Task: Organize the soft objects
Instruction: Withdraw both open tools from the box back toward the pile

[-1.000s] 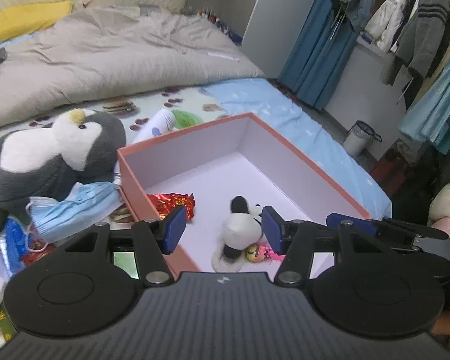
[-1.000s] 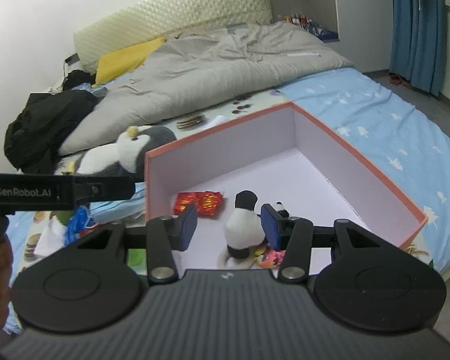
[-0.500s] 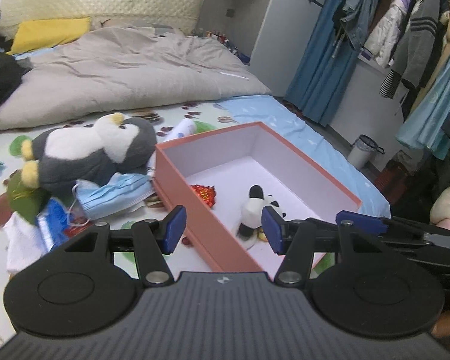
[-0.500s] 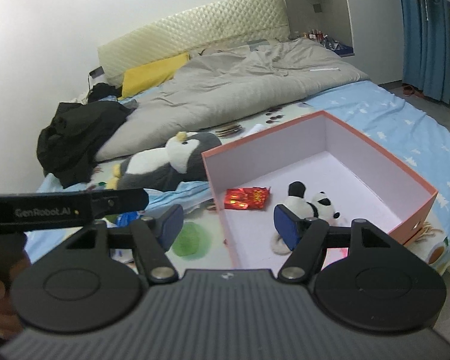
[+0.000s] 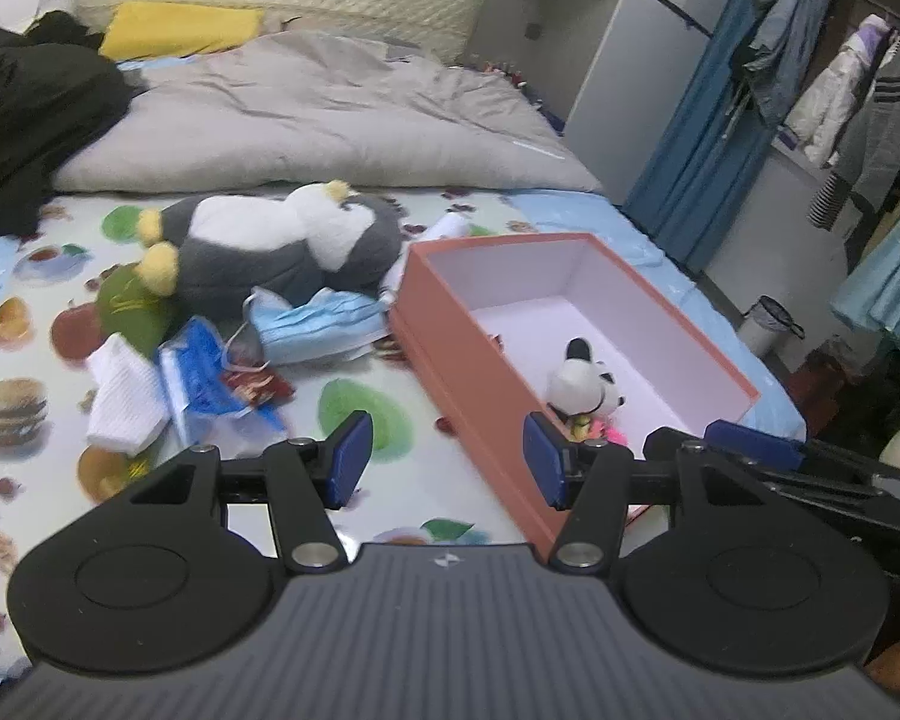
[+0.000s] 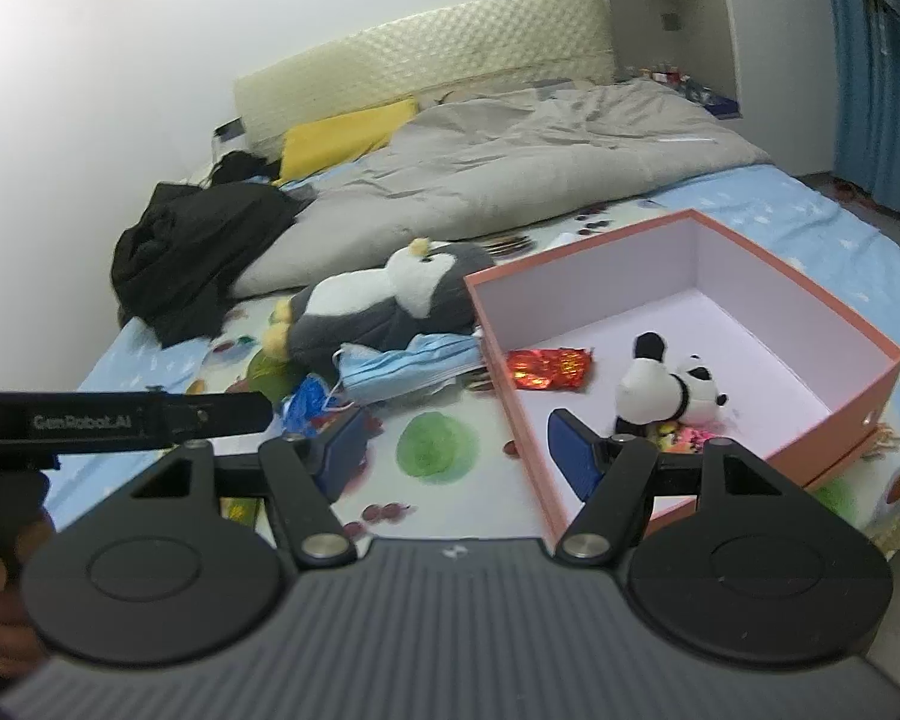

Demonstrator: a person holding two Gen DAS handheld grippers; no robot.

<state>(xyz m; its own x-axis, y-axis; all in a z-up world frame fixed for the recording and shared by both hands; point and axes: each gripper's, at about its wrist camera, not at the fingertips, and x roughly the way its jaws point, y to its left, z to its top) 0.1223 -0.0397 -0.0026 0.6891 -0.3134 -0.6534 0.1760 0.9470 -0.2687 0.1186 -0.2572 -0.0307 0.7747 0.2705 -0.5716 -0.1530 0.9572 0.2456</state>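
Both grippers, left gripper [image 5: 444, 459] and right gripper [image 6: 453, 450], are gaping wide and empty at lower centre, while the fuzzy rounded panda plush [image 6: 666, 387] is lying inside the rectangular salmon cardboard box [image 6: 834, 324] at right.

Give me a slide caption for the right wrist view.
Open right gripper over the bed; panda lies in the box, penguin outside.

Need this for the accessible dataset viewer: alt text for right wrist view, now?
Open right gripper hovers empty over a bed; ahead, a pink box holds a small panda plush and red foil wrapper. A penguin plush lies beside it.
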